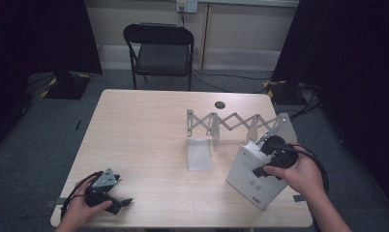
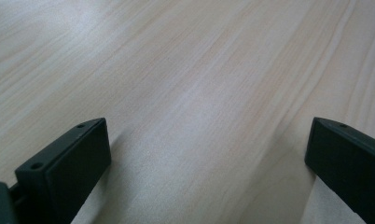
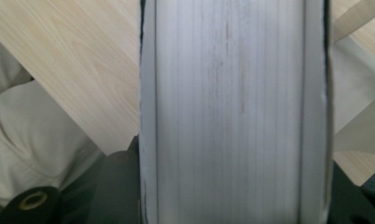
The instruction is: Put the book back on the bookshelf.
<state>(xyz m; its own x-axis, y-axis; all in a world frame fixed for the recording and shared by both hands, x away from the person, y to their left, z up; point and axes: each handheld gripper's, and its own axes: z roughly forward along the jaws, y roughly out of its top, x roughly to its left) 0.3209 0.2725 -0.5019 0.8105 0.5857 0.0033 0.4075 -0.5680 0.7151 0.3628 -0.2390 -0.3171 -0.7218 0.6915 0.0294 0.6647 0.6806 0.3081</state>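
The right claw (image 1: 266, 157) is clamped on a white book (image 1: 253, 175), its page edges (image 3: 232, 112) filling the space between the jaws. The book sits tilted at the counter's (image 1: 144, 140) four o'clock, just beside the accordion rack (image 1: 231, 122). The left claw (image 1: 116, 198), at seven o'clock, rests with jaws wide apart over bare wood.

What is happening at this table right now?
A person works at a wooden table with a gripper in each hand. The right gripper is shut on a white book, holding it tilted beside an expanding metal rack. The left gripper rests open near the table's front edge, holding nothing.
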